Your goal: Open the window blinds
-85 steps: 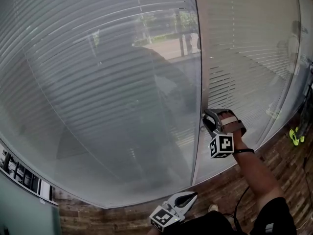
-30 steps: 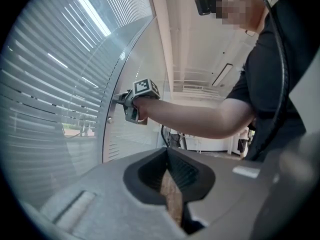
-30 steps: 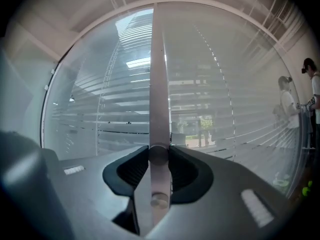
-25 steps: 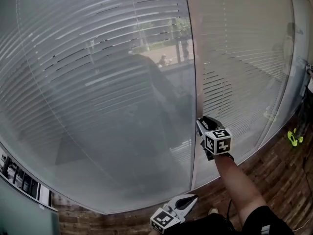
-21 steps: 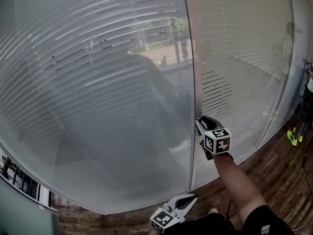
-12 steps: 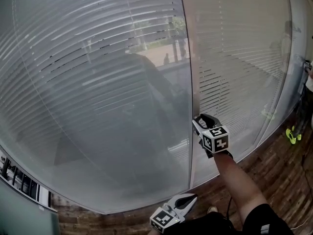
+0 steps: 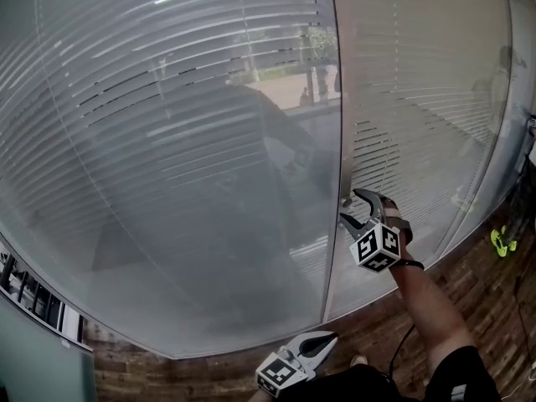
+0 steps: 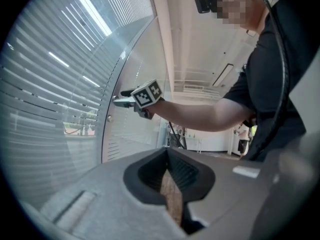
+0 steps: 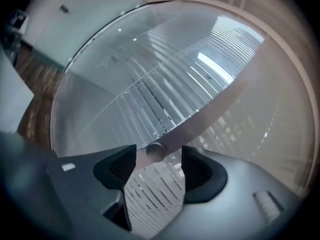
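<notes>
Grey slatted blinds (image 7: 184, 141) hang behind the glass, the slats partly tilted, and a second pane (image 7: 419, 99) stands to the right of a pale upright frame (image 7: 333, 249). A small round knob (image 9: 154, 152) sticks out of that frame. My right gripper (image 7: 348, 205) is at the knob; its jaws have just been opening and now stand open on either side of it, with a gap each side. My left gripper (image 7: 333, 335) hangs low near the floor, shut and empty. The left gripper view shows the right gripper (image 8: 120, 98) reaching level to the frame.
Brown wood flooring (image 7: 477, 258) runs along the foot of the window. A yellow-green object (image 7: 505, 239) lies on it at the far right. A shelf edge (image 7: 33, 296) juts in at the lower left. The person's reflection darkens the middle of the glass.
The right gripper has rolled about its own axis at the knob, and its jaws have spread apart and let go of the knob. The left gripper has stayed put.
</notes>
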